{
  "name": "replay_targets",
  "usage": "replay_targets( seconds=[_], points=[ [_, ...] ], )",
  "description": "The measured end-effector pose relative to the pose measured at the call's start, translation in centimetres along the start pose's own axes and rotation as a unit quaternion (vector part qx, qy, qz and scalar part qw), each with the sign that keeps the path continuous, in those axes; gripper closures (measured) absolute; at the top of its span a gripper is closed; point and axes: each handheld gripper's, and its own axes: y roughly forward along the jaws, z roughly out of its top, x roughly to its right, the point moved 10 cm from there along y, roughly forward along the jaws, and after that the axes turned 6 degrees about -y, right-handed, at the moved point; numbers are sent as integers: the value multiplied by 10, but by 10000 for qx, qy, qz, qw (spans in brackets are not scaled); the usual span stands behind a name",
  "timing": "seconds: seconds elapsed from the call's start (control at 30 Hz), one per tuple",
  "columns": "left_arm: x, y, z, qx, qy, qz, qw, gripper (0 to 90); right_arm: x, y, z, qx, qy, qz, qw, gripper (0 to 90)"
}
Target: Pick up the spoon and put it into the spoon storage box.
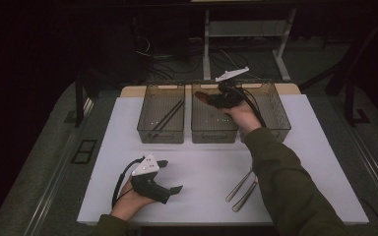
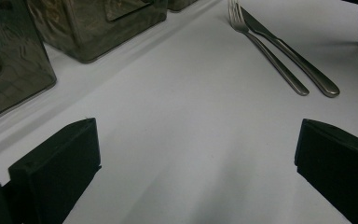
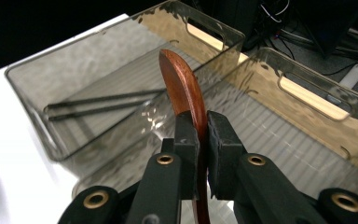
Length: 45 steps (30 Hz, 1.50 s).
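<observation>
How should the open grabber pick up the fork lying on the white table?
Probably by the fork's slim handle, near its middle. It lies flat on the white table with the knife close beside it, so the left gripper, jaws wide open, could come straight down from above, one pad on the fork's free side, the other eased between the two.

A dark room around our lit white table

We see a white table on a grey floor, with a pale wooden strip along its far edge. Beyond it stands a light metal frame with two legs, and cables are tangled on the floor beneath. The walls are lost in darkness; light falls mainly on the tabletop.
</observation>
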Motion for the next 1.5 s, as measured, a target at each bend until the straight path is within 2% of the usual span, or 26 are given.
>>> replay_targets(
  seconds=[0.23,0.47,0.67,0.73,1.03,1.27,1.4,1.5],
  points=[
    [3,0,1,40,-28,-49,10000,0,0,25,5,-119,84,-83,9999,823],
    [3,0,1,33,-30,-63,10000,0,2,45,-6,-209,257,-88,9994,822],
    [3,0,1,27,18,-66,10000,0,0,52,-14,-324,295,-42,9990,815],
    [3,0,1,22,20,-64,10000,0,0,52,-16,-354,283,5,9990,732],
    [3,0,1,23,-9,-55,10000,0,-4,39,-12,-212,196,195,9994,566],
    [1,-1,0,47,-26,-27,10000,0,-6,16,-13,57,194,319,9993,449],
    [0,-2,0,23,-18,-6,10000,0,-7,1,-19,177,230,402,9988,416],
    [-1,-2,-1,23,-31,-4,10000,0,-8,-11,-23,260,173,428,9986,404]
  ],
)
